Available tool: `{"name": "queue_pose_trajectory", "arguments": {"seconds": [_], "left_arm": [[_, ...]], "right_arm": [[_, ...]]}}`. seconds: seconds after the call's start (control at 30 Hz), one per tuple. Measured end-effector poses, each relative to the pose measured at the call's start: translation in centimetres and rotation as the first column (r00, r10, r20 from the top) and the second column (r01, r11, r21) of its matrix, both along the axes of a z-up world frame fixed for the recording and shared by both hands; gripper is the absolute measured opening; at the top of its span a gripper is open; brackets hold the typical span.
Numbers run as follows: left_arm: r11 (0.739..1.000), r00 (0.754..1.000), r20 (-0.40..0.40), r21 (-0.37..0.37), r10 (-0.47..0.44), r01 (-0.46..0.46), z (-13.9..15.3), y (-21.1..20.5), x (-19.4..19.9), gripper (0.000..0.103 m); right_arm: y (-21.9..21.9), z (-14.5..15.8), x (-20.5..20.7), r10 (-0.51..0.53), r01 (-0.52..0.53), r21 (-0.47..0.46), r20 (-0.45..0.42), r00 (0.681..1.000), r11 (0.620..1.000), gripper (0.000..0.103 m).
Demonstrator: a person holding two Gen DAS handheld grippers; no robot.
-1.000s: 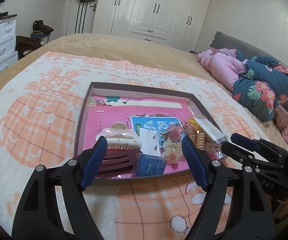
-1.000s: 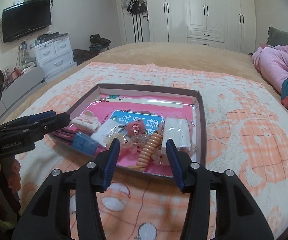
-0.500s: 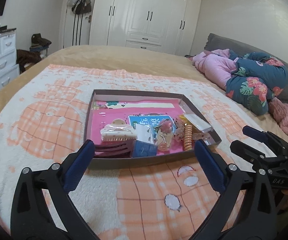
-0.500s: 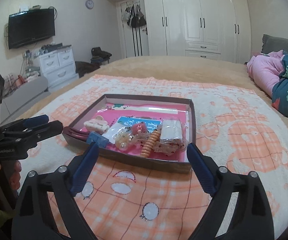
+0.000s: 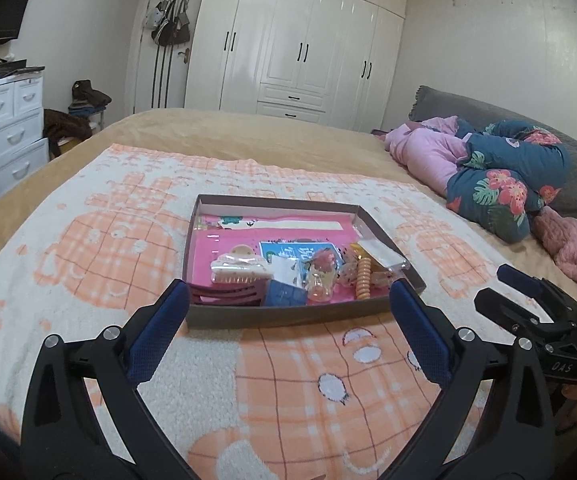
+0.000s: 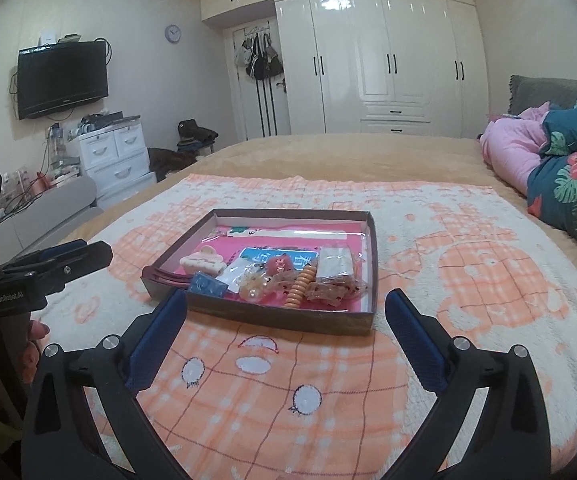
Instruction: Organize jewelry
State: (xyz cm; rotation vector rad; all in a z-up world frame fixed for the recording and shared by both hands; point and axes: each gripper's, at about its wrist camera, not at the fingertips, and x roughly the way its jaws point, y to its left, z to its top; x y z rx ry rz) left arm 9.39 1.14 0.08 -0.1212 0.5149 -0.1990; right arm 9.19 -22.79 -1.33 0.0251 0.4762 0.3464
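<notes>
Left wrist view: both claws, left claw (image 5: 284, 334) and right claw (image 6: 286, 340), have just opened empty and pulled back from the filled tray (image 5: 288, 314), suggesting sorting is finished.

Brown tray (image 5: 288, 312) lined pink, peach-and-white checked blanket (image 5: 308, 392), orange coil hair tie (image 5: 364, 278), perhaps maroon comb (image 5: 224, 294)

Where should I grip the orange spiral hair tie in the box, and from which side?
Take the orange spiral hair tie across its narrow width near the middle, coming from above. It lies stretched out on the box floor, pointing from the near wall toward the far one, with small bagged pieces close on both sides, so a top approach with the pads on its long sides seems safest.
</notes>
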Motion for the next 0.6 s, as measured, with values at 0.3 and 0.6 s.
{"name": "queue_pose_trajectory", "arguments": {"seconds": [0.3,0.6], "left_arm": [[1.000,1.000,-0.003,0.010,0.013,-0.013,-0.8,0.0,-1.8,0.092],[0.999,0.999,-0.001,0.009,0.033,-0.033,-1.2,0.3,-3.1,0.092]], "right_arm": [[0.0,-0.4,-2.8,-0.038,0.039,-0.015,0.059,0.998,0.999,0.097],[0.5,-1.3,-4.3,-0.040,0.044,-0.044,0.084,0.996,0.998,0.097]]}}
